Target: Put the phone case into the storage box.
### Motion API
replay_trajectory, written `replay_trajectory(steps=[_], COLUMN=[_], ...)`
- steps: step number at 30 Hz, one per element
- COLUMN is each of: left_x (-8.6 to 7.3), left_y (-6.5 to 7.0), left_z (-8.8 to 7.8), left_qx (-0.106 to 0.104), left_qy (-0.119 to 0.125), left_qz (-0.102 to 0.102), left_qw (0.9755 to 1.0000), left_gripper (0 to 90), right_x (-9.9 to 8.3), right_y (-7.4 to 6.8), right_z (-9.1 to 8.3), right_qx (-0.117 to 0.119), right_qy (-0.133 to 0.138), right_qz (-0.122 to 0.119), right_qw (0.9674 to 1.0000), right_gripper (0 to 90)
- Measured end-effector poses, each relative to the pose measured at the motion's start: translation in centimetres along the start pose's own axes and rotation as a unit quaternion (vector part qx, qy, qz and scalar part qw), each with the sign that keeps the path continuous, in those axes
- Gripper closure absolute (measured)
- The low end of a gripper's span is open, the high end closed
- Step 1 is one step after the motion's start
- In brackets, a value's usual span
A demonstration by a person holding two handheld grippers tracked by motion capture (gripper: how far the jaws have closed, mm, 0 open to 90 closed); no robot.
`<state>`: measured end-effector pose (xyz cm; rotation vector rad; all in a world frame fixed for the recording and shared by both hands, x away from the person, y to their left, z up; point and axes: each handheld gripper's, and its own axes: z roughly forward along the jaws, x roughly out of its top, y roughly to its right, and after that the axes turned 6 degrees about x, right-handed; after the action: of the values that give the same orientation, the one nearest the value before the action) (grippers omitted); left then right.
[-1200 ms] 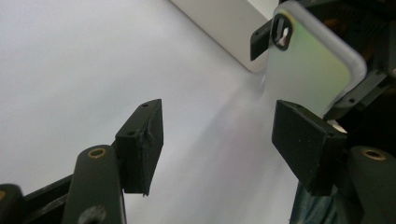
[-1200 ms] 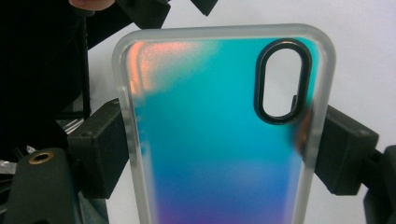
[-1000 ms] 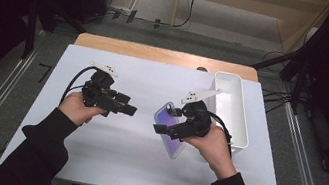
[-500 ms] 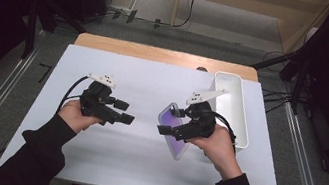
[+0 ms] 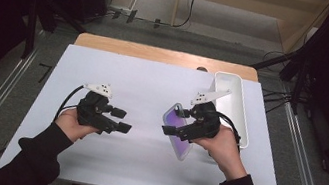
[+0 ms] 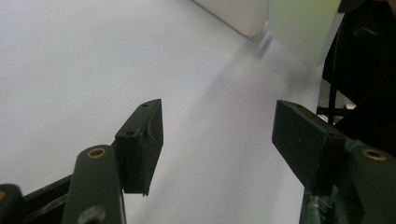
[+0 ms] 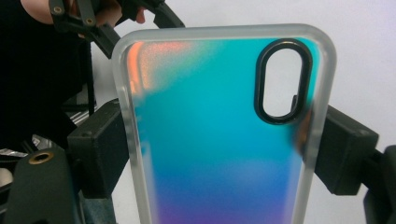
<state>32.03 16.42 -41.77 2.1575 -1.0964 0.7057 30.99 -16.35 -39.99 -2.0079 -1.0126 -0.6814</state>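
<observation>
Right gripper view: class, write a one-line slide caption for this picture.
Right tool clamps an iridescent phone case by its long edges, oval camera cutout at upper right.

Left hand-held gripper (image 5: 123,120) gapes wide, empty; right hand-held gripper (image 5: 170,127) clamped tight.

The lower end of the iridescent blue-to-purple phone case with a frosted clear rim (image 7: 219,135) ran off the bottom edge of the right gripper view, and its long edges hid the inner faces of both black jaws. In the left gripper view, the white rectangular plastic tray (image 6: 233,14) and a pale, blurred slab near it were cut off by the top edge. In the high view, the person's dark sleeves (image 5: 37,160) left the frame at the near edge.
</observation>
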Motion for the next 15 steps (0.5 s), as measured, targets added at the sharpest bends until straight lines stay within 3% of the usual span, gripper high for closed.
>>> replay_trajectory(steps=[15], left_x=[-2.5], left_y=[0.9], left_z=[0.2], left_qx=[0.003], left_qy=[-0.001], left_qz=[-0.003], left_qw=[1.0000], left_gripper=[33.9], right_x=[0.1], right_y=[0.2], right_z=[-0.5], right_qx=[0.009], right_qy=[-0.004], right_qz=[0.001], right_qw=[1.0000], right_gripper=[15.3])
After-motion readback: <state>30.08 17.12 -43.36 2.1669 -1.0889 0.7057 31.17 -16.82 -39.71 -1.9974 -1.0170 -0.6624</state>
